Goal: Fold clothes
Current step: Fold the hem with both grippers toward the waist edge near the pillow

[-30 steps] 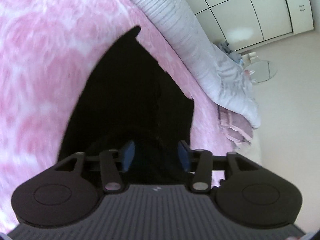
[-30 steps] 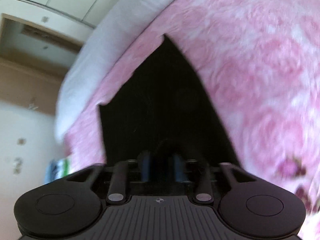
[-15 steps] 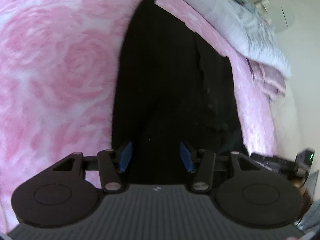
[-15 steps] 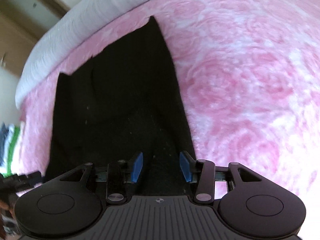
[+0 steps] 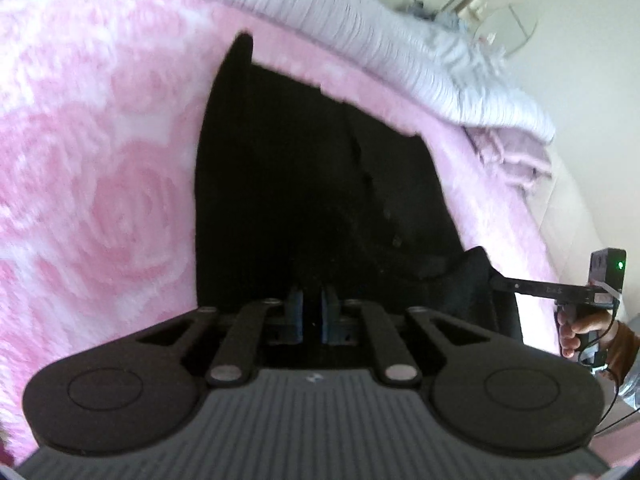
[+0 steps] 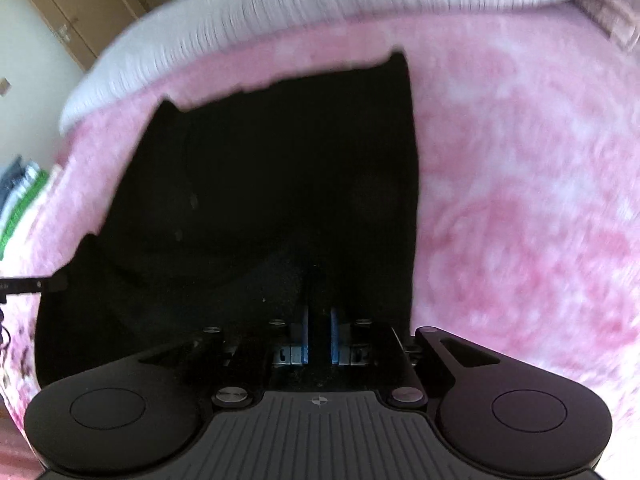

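Each set of tongs, the left tongs (image 5: 312,312) and the right tongs (image 6: 319,336), has a matte black ribbed body, two round side lobes, silver pivot screws and blue pads (image 5: 296,308), while a hand (image 5: 580,332) shows a brownish cuff and thin black cables.

Half a second ago both my grippers stood wide open over the black fabric garment (image 5: 312,184); now my left gripper (image 5: 311,307) has drawn its blue pads close together on the garment's near hem, and my right gripper (image 6: 319,330) has done the same on its side. The near hem has lifted off the fluffy pink rose-patterned blanket (image 5: 100,184). My right hand (image 5: 588,330) has come into the left view's right edge.
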{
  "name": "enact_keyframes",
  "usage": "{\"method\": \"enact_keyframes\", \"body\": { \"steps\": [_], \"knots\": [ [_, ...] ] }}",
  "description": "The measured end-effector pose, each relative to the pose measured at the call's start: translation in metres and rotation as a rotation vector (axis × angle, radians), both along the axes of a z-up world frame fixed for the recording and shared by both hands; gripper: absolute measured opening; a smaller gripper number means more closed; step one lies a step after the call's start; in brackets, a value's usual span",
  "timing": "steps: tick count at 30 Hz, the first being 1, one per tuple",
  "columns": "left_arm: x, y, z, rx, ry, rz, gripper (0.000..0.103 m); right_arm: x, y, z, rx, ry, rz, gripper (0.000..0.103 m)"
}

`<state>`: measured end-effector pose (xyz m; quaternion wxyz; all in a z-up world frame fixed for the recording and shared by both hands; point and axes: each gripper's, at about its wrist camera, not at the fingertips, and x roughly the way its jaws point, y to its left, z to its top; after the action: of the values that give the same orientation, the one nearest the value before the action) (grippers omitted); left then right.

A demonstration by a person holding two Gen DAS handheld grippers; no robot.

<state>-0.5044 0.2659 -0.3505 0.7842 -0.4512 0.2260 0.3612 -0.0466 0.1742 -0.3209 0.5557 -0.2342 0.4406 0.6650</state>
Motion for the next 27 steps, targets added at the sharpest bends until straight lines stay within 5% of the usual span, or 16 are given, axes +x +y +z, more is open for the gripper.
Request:
{"method": "enact_keyframes", "body": {
  "steps": [17, 20, 23, 25, 27],
  "knots": [
    [0.018, 0.033, -0.025, 0.03, 0.076, 0.108, 0.007, -0.002, 0.034, -0.029, 0.027, -0.099, -0.041, 0.008],
    [0.02, 0.032, -0.028, -0.014, 0.121, 0.132, 0.018, 0.006, 0.026, -0.023, 0.019, -0.055, -0.1, 0.01],
    [0.011, 0.026, -0.021, -0.061, 0.127, 0.202, 0.027, 0.019, 0.01, -0.016, -0.016, 0.019, -0.185, 0.023],
    [-0.007, 0.011, -0.007, -0.098, 0.088, 0.26, 0.033, 0.027, 0.0, -0.011, -0.04, 0.069, -0.242, 0.045],
    [-0.026, -0.008, 0.005, -0.148, 0.051, 0.321, 0.037, 0.036, -0.011, -0.007, -0.064, 0.119, -0.298, 0.049]
  ]
}}
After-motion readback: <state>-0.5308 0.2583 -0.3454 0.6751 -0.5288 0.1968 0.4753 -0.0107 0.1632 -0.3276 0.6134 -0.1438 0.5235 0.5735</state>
